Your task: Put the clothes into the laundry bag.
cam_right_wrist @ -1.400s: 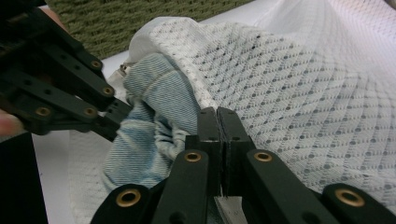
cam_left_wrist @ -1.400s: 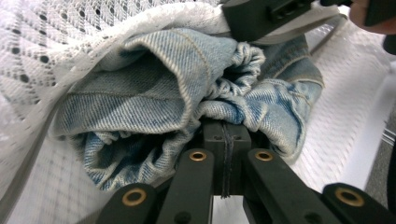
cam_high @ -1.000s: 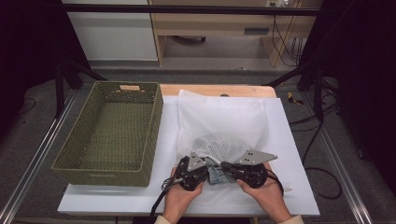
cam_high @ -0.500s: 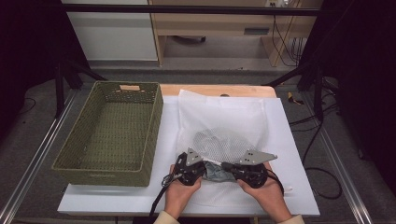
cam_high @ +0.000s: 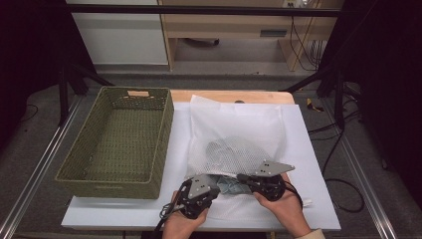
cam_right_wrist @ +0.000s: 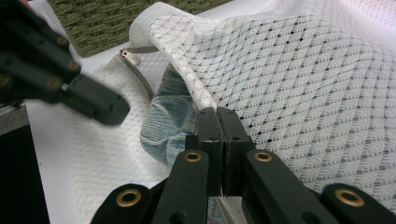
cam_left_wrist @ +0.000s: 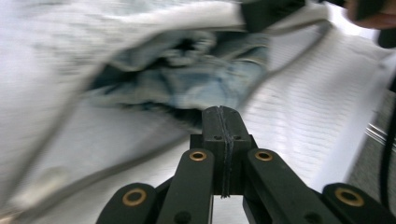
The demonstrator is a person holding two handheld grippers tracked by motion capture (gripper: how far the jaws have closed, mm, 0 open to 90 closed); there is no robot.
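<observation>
Flanking one mesh bag, two clamped tools.

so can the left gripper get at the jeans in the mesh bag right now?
Probably yes. The mesh bag is held up at its mouth by the right gripper, so the jeans lie exposed straight ahead of the left gripper. Its jaws are shut, so they must open first.

White mesh laundry bag is laid flat on the table, its open mouth at the near edge. Crumpled blue denim garment is seen partly tucked inside that mouth.
</observation>
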